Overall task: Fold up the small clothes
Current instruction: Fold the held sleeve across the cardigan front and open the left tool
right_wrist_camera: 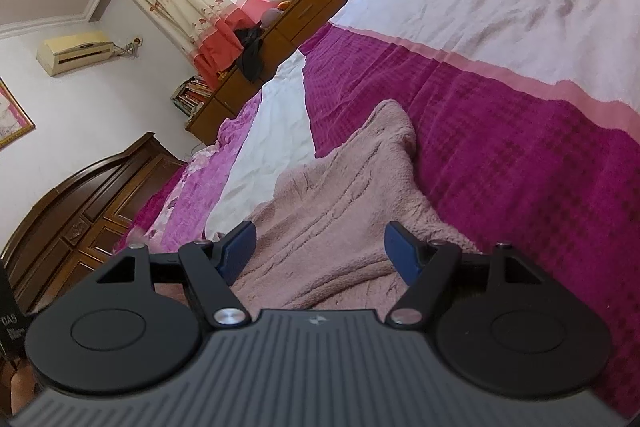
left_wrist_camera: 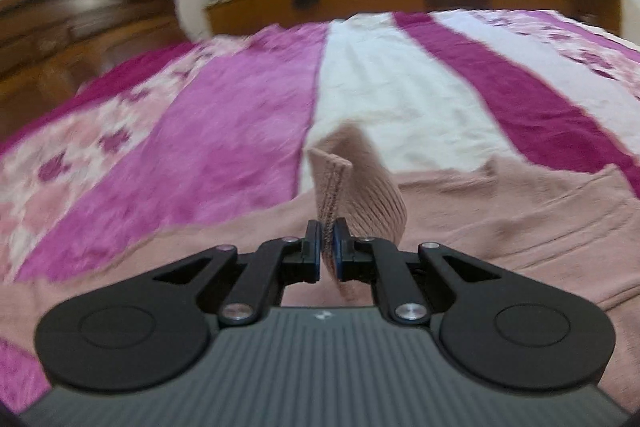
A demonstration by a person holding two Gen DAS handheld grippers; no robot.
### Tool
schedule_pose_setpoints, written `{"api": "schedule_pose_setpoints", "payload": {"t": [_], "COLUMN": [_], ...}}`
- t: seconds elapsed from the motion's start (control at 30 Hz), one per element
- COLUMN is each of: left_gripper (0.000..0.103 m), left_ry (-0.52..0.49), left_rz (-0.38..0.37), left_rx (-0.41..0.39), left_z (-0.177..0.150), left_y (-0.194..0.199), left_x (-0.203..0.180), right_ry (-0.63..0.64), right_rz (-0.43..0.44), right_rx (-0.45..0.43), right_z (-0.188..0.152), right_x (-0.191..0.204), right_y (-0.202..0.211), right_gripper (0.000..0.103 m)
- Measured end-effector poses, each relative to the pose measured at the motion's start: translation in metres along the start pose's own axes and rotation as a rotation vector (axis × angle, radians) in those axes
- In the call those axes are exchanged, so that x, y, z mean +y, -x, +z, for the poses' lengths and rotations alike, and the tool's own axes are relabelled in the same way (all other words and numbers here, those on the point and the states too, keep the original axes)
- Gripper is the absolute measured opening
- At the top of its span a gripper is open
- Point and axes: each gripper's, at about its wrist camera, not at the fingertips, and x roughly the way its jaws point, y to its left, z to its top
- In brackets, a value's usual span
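Left gripper [left_wrist_camera: 327,245] is clamped tight on a ribbed cuff of the pink sweater [left_wrist_camera: 500,227], lifting it upright off the garment, which lies spread on the magenta-and-white striped bedspread [left_wrist_camera: 224,131]; right gripper [right_wrist_camera: 320,251] hangs above the sweater [right_wrist_camera: 340,203], jaws wide apart, gripping nothing

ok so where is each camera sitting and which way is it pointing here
Left wrist: rides on the left gripper, facing low across the bedspread toward the window; its fingers pinch a cuff of the pink sweater.
Right wrist: rides on the right gripper, rolled sideways, above the sweater; fingers apart, gripping nothing.
Shared: sweater, bedspread, dark headboard, curtained window. No hand shows.
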Motion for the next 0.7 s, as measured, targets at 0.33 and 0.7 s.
{"api": "schedule_pose_setpoints", "payload": {"t": [0.33,0.7], "left_gripper": [0.011,0.011], "left_ry": [0.073,0.081], "left_rz": [0.145,0.092], "left_rx": [0.173,0.18], "left_z": [-0.047,-0.048], "left_y": [-0.025,-0.016], "left_x": [0.046,0.049], "right_ry": [0.047,0.074], "right_rz": [-0.019,-0.03], "right_rx": [0.002,0.003], "right_z": [-0.004,-0.006], "right_x": [0.004,0.004], "right_y": [-0.003,-0.004], "right_gripper": [0.077,0.077]}}
